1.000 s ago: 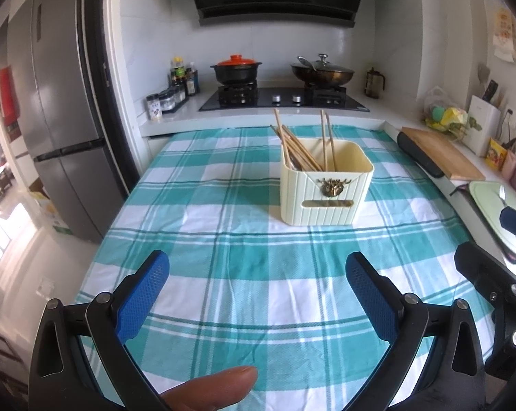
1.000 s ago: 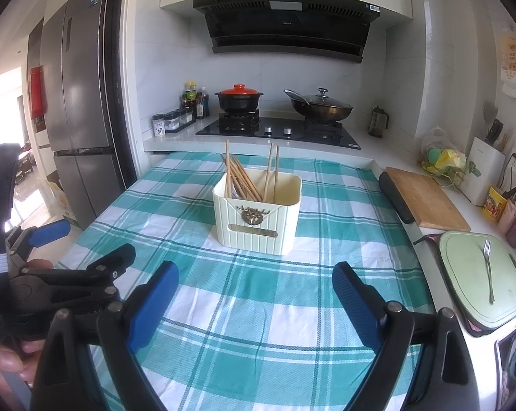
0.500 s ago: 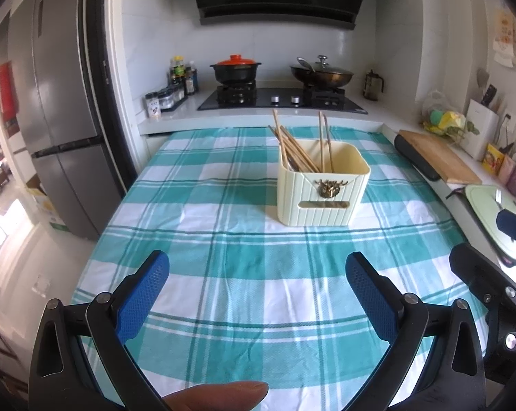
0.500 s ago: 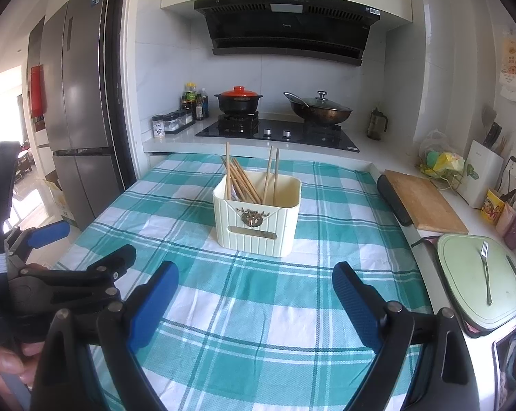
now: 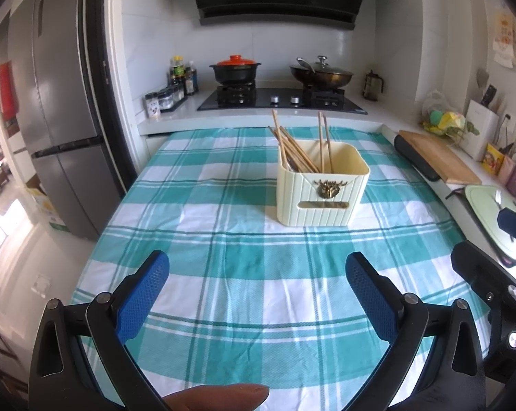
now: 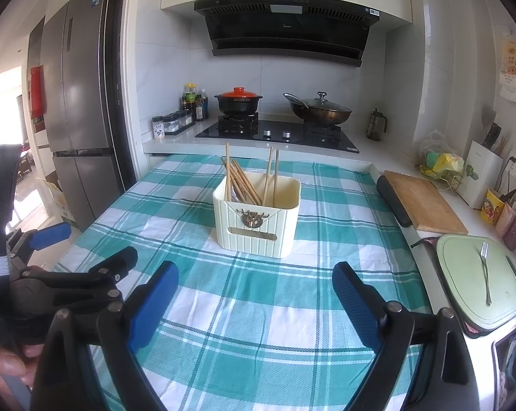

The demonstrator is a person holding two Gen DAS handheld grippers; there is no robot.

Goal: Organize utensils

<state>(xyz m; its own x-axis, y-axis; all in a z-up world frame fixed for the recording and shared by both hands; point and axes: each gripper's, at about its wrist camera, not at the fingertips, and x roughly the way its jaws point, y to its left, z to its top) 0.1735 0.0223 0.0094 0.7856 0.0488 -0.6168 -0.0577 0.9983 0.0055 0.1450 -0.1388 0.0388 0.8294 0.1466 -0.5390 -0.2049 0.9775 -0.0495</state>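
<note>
Chopsticks (image 5: 297, 152) stand tilted in a cream holder (image 5: 321, 188) mid-bench on the teal plaid cloth (image 5: 251, 274). Left claw (image 5: 258, 289) wide, empty (thumb (image 5: 220, 398) at bottom edge). Right claw (image 6: 256, 299) wide, empty. Fork (image 6: 485, 270) lies on green board (image 6: 463, 281), well right.

Two side-by-side wrist views, both facing the utensil holder (image 5: 321, 185) midtable.
</note>
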